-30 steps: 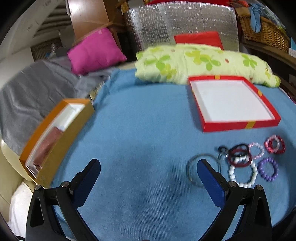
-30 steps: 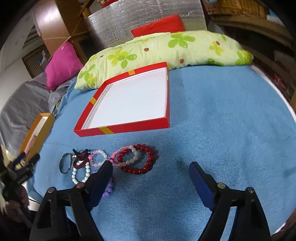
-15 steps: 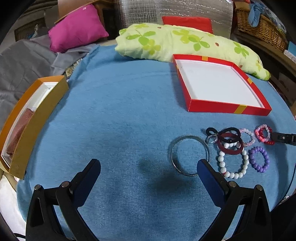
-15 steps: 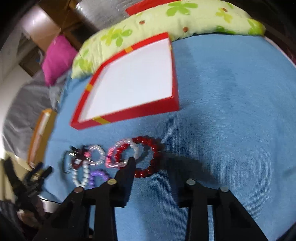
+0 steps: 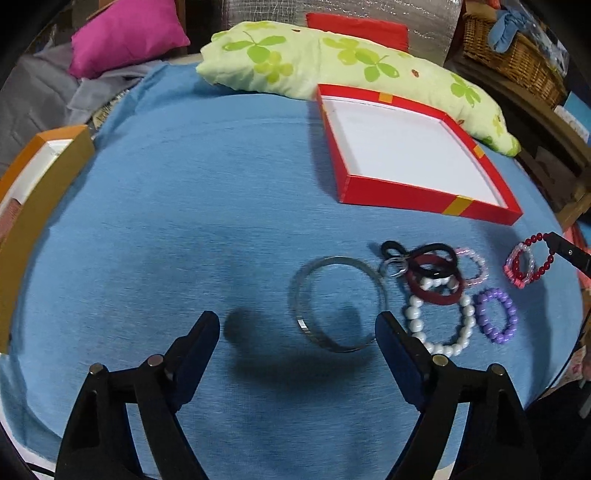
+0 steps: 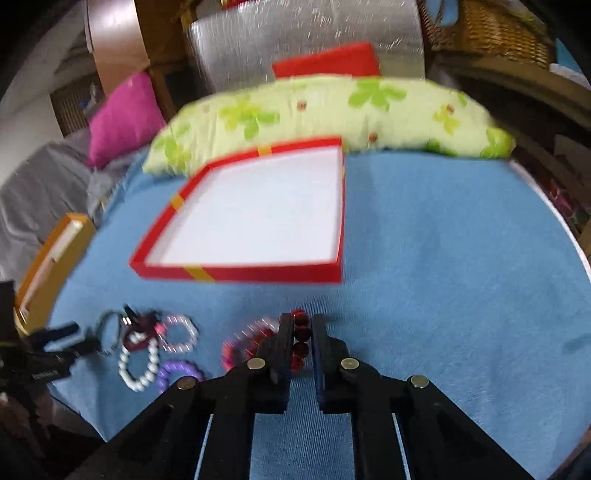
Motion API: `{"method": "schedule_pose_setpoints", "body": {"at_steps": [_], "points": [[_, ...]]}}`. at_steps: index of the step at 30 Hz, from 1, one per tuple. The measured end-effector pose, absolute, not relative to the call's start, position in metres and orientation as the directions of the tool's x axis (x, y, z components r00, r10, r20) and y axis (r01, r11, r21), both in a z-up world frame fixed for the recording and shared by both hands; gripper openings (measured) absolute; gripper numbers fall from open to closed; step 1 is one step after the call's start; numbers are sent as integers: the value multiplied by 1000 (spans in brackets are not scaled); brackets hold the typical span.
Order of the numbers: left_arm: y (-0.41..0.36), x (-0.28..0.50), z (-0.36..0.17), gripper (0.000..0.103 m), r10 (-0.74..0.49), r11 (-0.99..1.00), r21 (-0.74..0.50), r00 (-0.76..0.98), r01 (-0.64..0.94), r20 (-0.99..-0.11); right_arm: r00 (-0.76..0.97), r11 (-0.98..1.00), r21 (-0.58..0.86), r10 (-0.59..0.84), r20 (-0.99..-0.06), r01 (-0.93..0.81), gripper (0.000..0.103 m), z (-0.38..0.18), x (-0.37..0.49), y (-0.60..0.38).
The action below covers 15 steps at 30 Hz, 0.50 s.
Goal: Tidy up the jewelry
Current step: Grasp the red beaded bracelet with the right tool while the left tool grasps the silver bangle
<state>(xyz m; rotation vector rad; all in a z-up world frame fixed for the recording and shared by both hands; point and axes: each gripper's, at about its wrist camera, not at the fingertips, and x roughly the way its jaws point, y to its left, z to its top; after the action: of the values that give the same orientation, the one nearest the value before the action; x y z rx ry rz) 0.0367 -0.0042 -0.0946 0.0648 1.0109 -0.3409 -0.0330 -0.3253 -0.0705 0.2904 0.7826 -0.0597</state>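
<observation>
My right gripper (image 6: 303, 328) is shut on the dark red bead bracelet (image 6: 301, 334), which hangs lifted off the blue cloth with a pink bracelet (image 5: 519, 264) caught in it; it also shows in the left wrist view (image 5: 539, 254). My left gripper (image 5: 297, 326) is open, low over the silver bangle (image 5: 338, 302). Beside the bangle lie a white pearl bracelet (image 5: 439, 326), a purple bead bracelet (image 5: 495, 315), dark hair ties (image 5: 432, 266) and a pale pink bracelet (image 5: 474, 266). The red box with a white inside (image 5: 406, 162) lies open beyond them.
A green-flowered pillow (image 5: 332, 62) lies behind the red box. An orange box (image 5: 33, 199) sits at the left edge of the round blue-covered table (image 5: 184, 206). A pink cushion (image 5: 125, 33) and a wicker basket (image 5: 517, 59) stand at the back.
My right gripper closed on the dark red bead bracelet and lifted it. My left gripper moved lower and closer to the silver bangle.
</observation>
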Motion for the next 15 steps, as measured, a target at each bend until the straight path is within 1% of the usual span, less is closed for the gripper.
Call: {"method": "schedule_pose_setpoints", "body": {"at_steps": [5,10,15], "points": [[-13,43,-100,87,-250,947,-111,475,302,-844,757,940,282,42,-652,190,10,-59,-41,-335],[-27,48,-105,87,-233,945,-83,477,315,-848,824,926,342,64,-562,161,10,-43,-55,-340],[-39,52,-108,87,-220,944,-56,494,325,-841,818,913,383,108,-565,144,10,-45,-51,-340]]}}
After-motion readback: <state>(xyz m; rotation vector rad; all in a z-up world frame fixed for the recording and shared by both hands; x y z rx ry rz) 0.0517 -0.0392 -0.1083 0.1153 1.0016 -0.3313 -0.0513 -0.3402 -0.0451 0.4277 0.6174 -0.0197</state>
